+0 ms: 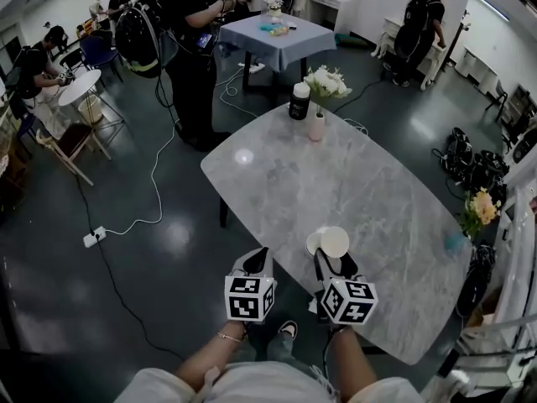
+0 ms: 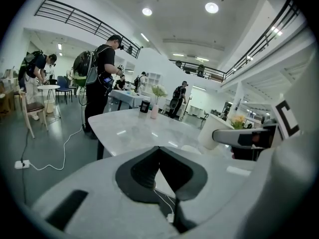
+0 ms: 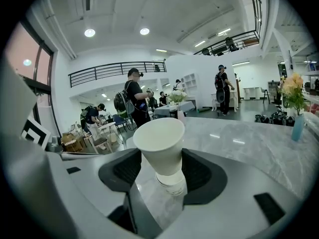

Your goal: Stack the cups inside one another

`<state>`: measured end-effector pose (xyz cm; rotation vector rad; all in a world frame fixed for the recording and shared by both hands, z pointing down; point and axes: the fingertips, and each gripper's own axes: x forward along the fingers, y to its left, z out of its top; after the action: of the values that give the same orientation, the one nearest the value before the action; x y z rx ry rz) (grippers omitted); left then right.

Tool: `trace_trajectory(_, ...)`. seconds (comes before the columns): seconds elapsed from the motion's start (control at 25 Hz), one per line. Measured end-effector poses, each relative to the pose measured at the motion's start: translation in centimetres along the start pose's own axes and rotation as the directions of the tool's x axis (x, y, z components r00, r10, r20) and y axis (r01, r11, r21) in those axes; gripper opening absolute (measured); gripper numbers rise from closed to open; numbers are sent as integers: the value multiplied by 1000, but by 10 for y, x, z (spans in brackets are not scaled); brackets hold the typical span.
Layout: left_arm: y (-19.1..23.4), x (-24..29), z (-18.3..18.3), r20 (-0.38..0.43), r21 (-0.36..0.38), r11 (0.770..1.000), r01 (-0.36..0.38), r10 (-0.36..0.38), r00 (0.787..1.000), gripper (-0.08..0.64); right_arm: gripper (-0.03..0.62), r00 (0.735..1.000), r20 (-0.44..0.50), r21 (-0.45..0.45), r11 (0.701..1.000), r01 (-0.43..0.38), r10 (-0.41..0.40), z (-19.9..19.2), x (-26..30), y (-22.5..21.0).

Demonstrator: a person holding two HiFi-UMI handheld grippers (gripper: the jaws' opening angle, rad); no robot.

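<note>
- A white paper cup (image 3: 160,138) stands upright, tilted a little, between the jaws of the right gripper (image 3: 160,157), which press on its sides. It is held above the near edge of the marble table (image 1: 277,175).
- A second cup (image 3: 172,185) shows just under it; I cannot tell whether the two touch.
- The left gripper (image 2: 159,148) is just left of the right one, jaws together and empty.
- At the table's far end, a vase of white flowers (image 1: 316,126) stands beside a dark jar (image 1: 299,102).
- A blue vase (image 3: 297,127) stands at the right edge.
</note>
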<state>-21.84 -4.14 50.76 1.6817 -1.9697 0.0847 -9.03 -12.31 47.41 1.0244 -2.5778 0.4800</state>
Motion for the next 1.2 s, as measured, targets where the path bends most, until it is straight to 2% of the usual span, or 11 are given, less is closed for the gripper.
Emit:
trace_trajectory(0.6,11,22,-22,-72,-1,1000,-20,20,997,-5,232,997,-77,12,1000,-12,13,-28,35,-7)
trace_trajectory(1.2,12,35,-37,-110,-11,999,-38,36,993,-5,232,991,-120,3,999,-54,54,-48,50,-7)
